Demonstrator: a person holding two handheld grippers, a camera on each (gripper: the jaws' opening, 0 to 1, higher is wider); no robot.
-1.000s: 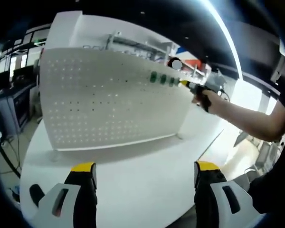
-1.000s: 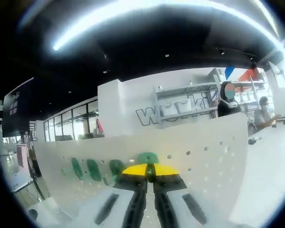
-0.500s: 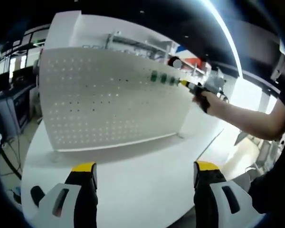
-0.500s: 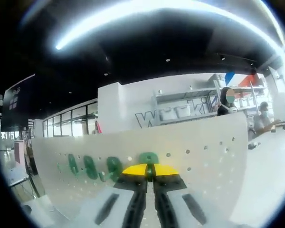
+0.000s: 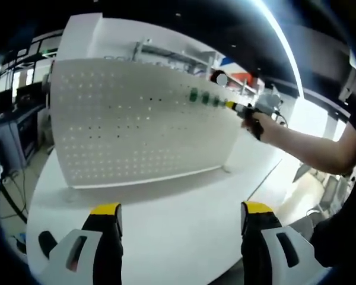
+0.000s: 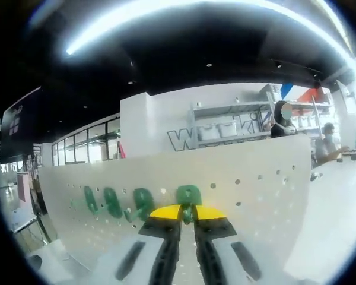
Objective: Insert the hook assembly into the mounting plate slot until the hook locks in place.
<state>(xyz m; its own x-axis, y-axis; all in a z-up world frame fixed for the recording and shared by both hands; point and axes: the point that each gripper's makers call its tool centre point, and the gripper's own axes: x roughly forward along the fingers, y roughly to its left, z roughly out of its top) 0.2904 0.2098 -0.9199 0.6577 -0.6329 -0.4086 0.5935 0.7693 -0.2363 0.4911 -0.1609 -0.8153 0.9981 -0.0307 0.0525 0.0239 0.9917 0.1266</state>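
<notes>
While the left gripper (image 5: pixel 176 237) idles with fingers wide over the table (image 5: pixel 166 208), the right gripper (image 6: pixel 188 212) — fingers pinched on the green hook (image 6: pixel 188 196) — presses it into the pegboard (image 6: pixel 249 178); next, seat it firmly.

Open-plan workshop: pegboard (image 5: pixel 136 119), shelving (image 6: pixel 237 119)

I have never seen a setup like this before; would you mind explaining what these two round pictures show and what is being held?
A person holds a two-jaw gripper in each hand, and a fisheye camera rides on each. In the left gripper view, the left gripper hangs open over a white table, facing an upright white pegboard. Near its top right, the person's hand brings the other gripper to a row of green hooks. The right gripper view looks along the right gripper, its jaws closed on a green hook at the board, beside three others.
</notes>
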